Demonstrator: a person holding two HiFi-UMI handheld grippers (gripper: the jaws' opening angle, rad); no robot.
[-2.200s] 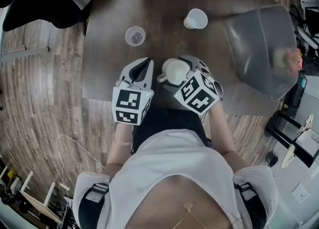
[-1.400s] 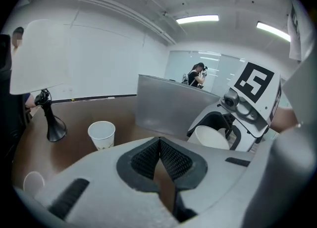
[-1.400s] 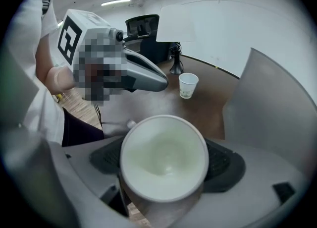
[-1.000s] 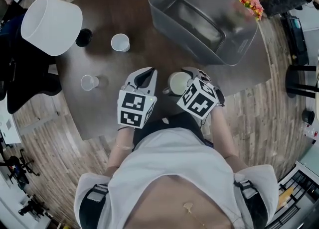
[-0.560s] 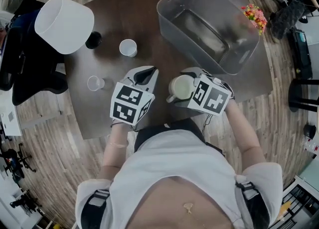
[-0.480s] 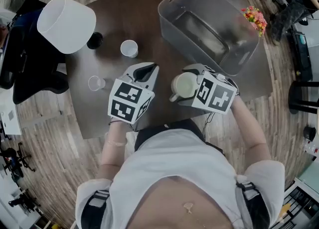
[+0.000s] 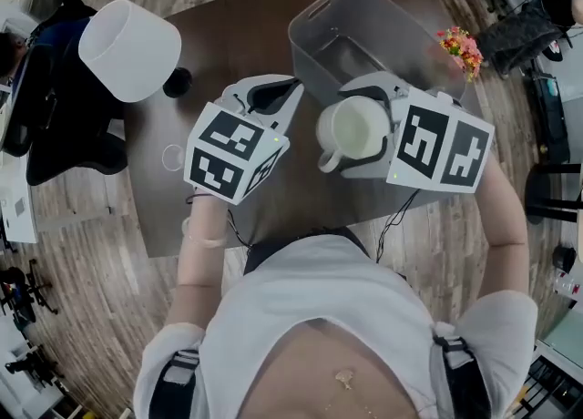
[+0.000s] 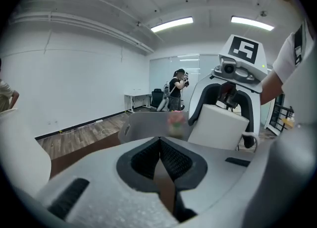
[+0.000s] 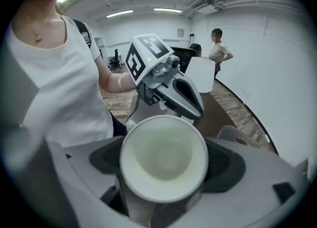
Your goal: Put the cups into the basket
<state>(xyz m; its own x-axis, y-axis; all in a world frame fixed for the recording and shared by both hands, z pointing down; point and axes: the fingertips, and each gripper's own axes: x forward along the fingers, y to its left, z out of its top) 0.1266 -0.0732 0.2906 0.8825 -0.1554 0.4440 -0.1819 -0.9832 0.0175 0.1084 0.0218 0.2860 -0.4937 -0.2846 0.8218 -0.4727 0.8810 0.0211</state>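
My right hand-held gripper is clamped across the body of a white mug, one jaw on each side of the wall, with the open mouth turned toward the gripper's camera and the handle sticking out clear of the jaws. The mug is lifted well off the dark tabletop and hangs just short of the near rim of the grey plastic basket, which looks empty as far as I can see into it. My left hand-held gripper has its jaws pressed together on nothing and hovers beside the right one. A small clear cup stands on the tabletop, partly hidden by the left gripper.

I judge the mug to be rigid, glossy and heavier than the clear cup. It won't crush under the jaws, but it could slide in them if tipped and would chip if dropped, so I'd lower it close to the basket floor before opening. The clear cup looks light and thin-walled, so I'd take it low on its body with a gentle squeeze
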